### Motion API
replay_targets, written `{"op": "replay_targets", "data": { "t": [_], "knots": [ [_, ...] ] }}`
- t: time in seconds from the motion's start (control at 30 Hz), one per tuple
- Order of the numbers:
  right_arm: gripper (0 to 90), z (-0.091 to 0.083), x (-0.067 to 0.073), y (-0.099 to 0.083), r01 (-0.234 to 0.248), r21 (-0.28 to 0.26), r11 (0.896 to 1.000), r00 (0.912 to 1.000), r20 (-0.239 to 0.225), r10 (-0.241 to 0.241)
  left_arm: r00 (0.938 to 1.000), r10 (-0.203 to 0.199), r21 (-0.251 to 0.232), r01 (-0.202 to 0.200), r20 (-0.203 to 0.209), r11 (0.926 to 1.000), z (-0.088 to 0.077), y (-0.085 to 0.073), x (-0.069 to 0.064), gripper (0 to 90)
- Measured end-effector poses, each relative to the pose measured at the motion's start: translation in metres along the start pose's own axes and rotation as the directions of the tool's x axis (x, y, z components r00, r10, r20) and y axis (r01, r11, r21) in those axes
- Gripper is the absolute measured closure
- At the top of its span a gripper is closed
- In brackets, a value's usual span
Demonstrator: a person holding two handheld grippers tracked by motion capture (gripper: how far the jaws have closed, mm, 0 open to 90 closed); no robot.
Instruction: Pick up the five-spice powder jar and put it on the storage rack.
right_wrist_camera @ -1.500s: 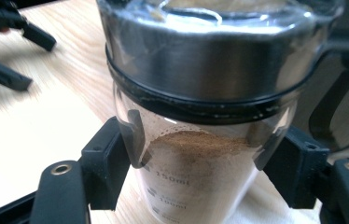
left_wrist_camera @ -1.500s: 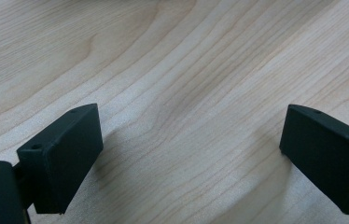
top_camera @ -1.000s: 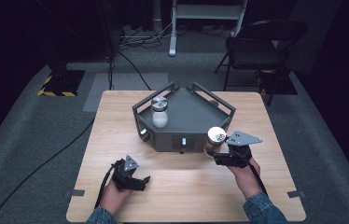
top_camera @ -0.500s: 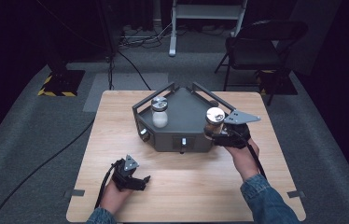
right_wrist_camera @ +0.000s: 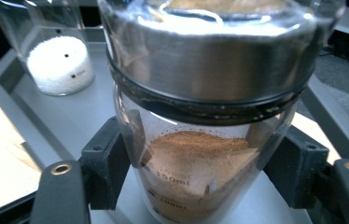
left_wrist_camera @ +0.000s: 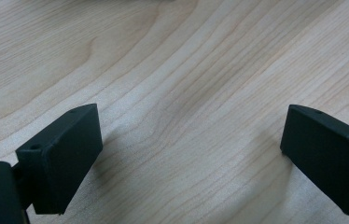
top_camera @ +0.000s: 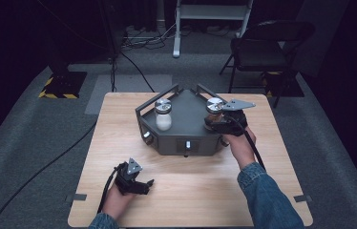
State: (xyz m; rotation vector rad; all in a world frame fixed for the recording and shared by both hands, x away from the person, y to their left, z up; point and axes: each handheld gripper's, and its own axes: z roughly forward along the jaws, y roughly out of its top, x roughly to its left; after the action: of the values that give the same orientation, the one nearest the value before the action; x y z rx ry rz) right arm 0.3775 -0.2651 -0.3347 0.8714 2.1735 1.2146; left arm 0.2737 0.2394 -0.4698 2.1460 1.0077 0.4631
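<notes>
A glass jar of brown powder [right_wrist_camera: 196, 158] with a metal lid [top_camera: 214, 104] is clamped between the black jaws of my right gripper [top_camera: 215, 119], over the right part of the grey tray [top_camera: 186, 117]. A second glass jar holding white grains [top_camera: 163, 114] stands on the tray's left part, also visible as the white-grain jar [right_wrist_camera: 59, 60] in the right gripper view. My left gripper [top_camera: 149, 183] rests low near the table's front left, its jaws wide apart over bare wood [left_wrist_camera: 186, 116] with nothing between them.
The wooden table [top_camera: 119, 138] carries the angular grey tray with raised rails and a front panel [top_camera: 187, 144]. A black cable [top_camera: 47, 164] runs across the floor at left. A folding chair [top_camera: 262, 47] stands behind the table.
My right gripper carried the brown-powder jar from the table's right side, back and up over the tray's right part. The left gripper stayed put.
</notes>
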Motion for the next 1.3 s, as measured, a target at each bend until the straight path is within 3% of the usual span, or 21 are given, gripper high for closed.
{"op": "replay_targets", "data": {
  "t": [0.27,0.47,0.6,0.77,0.9,1.3],
  "knots": [
    [30.2,0.014,-0.005,-0.003,-0.026,0.025,0.999,0.9996,0.007,0.026,1.0,-0.003,-0.001,0.003,-0.002,1.0,0.0,0.0,-0.001,5.3],
    [29.9,0.015,-0.011,-0.01,-0.063,0.007,0.998,0.9978,-0.019,0.063,1.0,-0.005,-0.001,0.005,-0.004,1.0,0.0,0.0,-0.001,5.3],
    [16.7,0.014,-0.012,-0.013,-0.058,-0.013,0.998,0.998,-0.025,0.058,1.0,-0.004,-0.001,0.004,-0.004,1.0,0.0,0.0,-0.001,5.3],
    [5.4,0.002,-0.015,-0.02,-0.113,-0.038,0.993,0.9934,-0.026,0.112,1.0,-0.004,-0.001,0.004,-0.004,1.0,0.0,0.0,-0.001,5.2],
    [4.6,-0.013,-0.012,-0.031,-0.097,-0.062,0.993,0.9952,-0.024,0.095,1.0,-0.004,-0.001,0.004,-0.004,1.0,0.0,0.0,-0.001,5.2],
    [4.5,-0.047,-0.003,-0.074,-0.033,-0.062,0.998,0.9972,-0.069,0.029,1.0,-0.007,-0.001,0.007,-0.007,1.0,0.0,0.0,-0.002,5.3]
  ]
}}
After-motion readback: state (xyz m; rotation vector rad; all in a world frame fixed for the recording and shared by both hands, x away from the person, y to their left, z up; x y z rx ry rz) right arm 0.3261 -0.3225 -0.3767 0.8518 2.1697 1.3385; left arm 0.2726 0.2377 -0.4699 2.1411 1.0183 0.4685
